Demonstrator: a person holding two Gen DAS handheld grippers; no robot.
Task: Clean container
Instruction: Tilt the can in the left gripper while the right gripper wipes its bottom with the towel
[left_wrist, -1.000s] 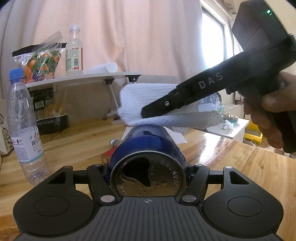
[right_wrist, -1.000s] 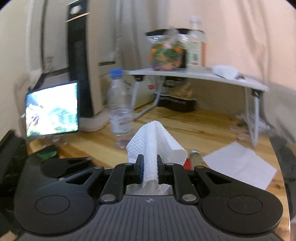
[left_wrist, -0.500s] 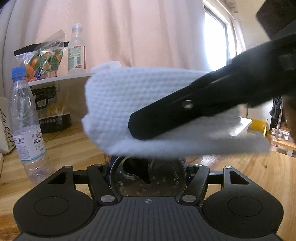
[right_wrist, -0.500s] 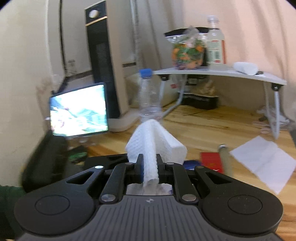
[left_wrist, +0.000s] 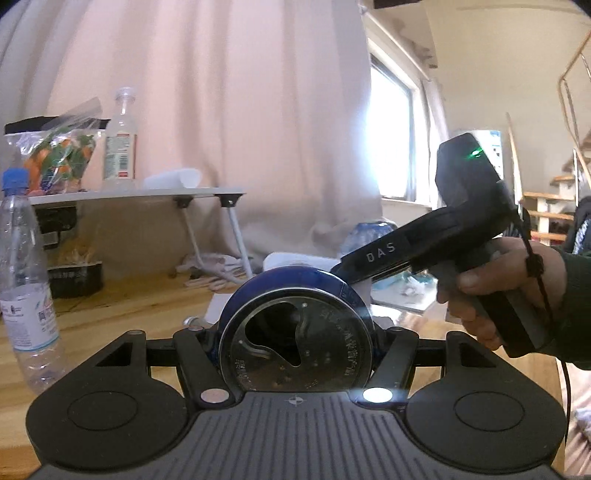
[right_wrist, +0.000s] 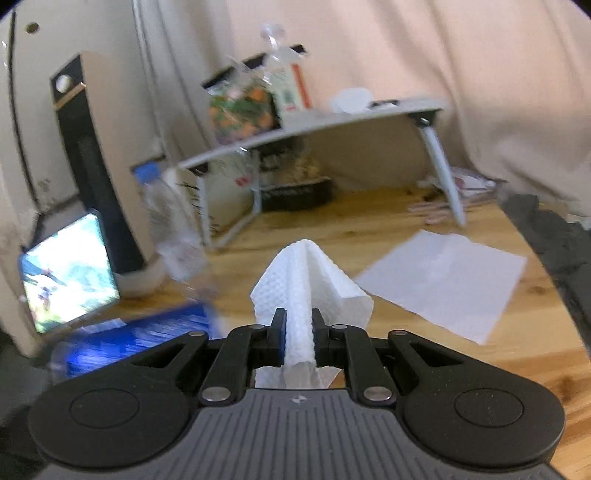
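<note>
My left gripper (left_wrist: 295, 341) is shut on a blue drinks can (left_wrist: 295, 332), held on its side with its opened silver top facing the camera. My right gripper (right_wrist: 298, 334) is shut on a folded white paper towel (right_wrist: 306, 277). In the left wrist view the right gripper's body (left_wrist: 436, 240) reaches in from the right, behind the can's far upper side, and a strip of the towel (left_wrist: 291, 260) shows above the can. In the right wrist view the can shows as a blurred blue shape (right_wrist: 144, 339) at lower left.
A wooden table (right_wrist: 406, 332) carries a flat white sheet (right_wrist: 443, 280), a clear water bottle with a blue cap (left_wrist: 26, 280), and a small folding shelf (left_wrist: 140, 194) holding a snack bag and a bottle. A lit screen (right_wrist: 66, 273) stands at left.
The right gripper and towel have swept from across the can's top back and down to its far side. The can's silver top is uncovered again.
</note>
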